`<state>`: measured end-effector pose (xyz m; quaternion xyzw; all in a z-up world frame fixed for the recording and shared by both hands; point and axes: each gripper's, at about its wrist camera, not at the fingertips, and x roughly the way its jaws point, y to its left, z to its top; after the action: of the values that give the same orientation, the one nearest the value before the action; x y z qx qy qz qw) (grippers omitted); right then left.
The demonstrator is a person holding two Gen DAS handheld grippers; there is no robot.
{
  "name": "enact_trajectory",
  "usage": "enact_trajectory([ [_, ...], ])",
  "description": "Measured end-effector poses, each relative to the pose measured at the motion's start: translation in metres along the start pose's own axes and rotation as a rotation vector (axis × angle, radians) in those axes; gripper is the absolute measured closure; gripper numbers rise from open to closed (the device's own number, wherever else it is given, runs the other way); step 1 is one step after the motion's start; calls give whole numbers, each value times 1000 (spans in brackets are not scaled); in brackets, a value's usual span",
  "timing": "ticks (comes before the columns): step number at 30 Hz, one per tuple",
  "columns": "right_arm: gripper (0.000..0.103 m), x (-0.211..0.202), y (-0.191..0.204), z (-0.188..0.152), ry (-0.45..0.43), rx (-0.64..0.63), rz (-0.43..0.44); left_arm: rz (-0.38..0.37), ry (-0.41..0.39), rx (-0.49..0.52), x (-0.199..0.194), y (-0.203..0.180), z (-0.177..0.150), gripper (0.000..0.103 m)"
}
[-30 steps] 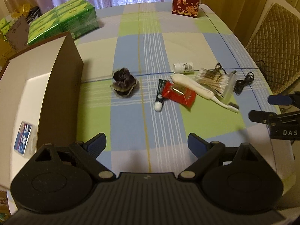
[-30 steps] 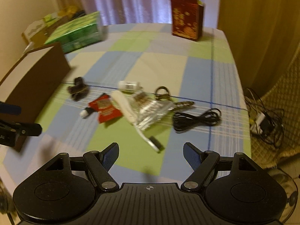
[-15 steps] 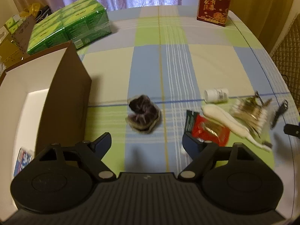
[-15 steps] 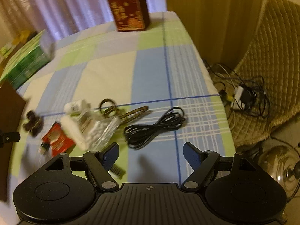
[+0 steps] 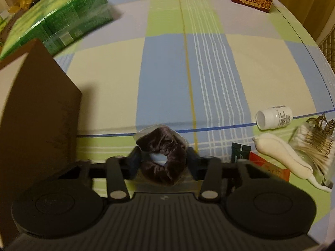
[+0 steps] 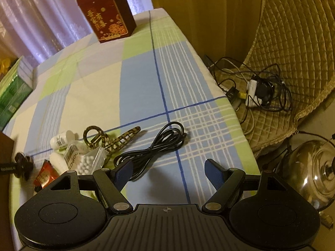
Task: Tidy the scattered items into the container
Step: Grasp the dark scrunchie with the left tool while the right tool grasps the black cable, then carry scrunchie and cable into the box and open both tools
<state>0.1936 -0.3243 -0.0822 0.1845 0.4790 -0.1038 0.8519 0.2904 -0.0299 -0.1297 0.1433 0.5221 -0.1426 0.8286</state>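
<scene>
Table [image 5: 209,67] with checked cloth carries the clutter; the brown box [image 5: 39,113] stands at its near left.

Change over the last second: the left gripper [image 5: 162,160] has come forward and down from a hover above the cloth onto the scrunchie [image 5: 162,156], which sits just right of the box. Its fingers, wide before, are now drawn in to either side of the scrunchie and pressing it. Judgement: the pick of this item is under way; lift and carry left into the box come next.

The right gripper [image 6: 168,172] has swung right, and now looks down on the black cable [image 6: 155,146] near the table's right edge. Fingers wide apart, touching nothing; the cable lies just beyond and left of them. Likely the next pick.

Still loose on the cloth, in a huddle right of the scrunchie: swab pack [image 6: 85,161], hair claw [image 6: 108,139], white bottle [image 5: 274,117], cream handle [image 5: 282,156], red sachet [image 5: 270,169], dark tube [image 5: 239,152].
</scene>
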Motion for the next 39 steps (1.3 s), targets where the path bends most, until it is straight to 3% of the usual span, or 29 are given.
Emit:
enact_trajectory([
  [4,22,3,0,2,-25,43,5,-10,-15,5,-1,-1,-1,81],
  [6,22,6,0,5,-41,71,7,-24,-16,4,-3,0,-1,90],
  [8,25,9,0,8,-55,105,8,-32,-14,-5,-4,2,-1,90],
  [9,36,11,1,10,-63,121,5,-29,-14,-6,-5,2,-2,90],
  [10,59,14,1,11,-63,129,10,-26,-14,-8,-5,3,-2,90],
  [13,61,25,3,16,-39,135,-20,-25,-12,-16,-5,4,-4,90],
  [15,61,28,8,15,-50,77,-47,-29,-14,-17,-7,4,-6,90],
  [17,69,29,16,12,-50,-27,-75,-36,-13,-15,-8,4,-7,90],
  [23,83,22,22,-13,-44,-312,-69,-66,-3,-13,-19,4,-23,91],
  [27,84,12,16,-34,-39,-409,-37,-95,14,-14,-30,2,-43,91],
  [31,84,6,11,-44,-27,-418,-15,-130,23,-28,-48,1,-62,92],
  [39,84,-27,14,-43,-53,-382,45,-182,-92,-18,-108,3,-71,92],
])
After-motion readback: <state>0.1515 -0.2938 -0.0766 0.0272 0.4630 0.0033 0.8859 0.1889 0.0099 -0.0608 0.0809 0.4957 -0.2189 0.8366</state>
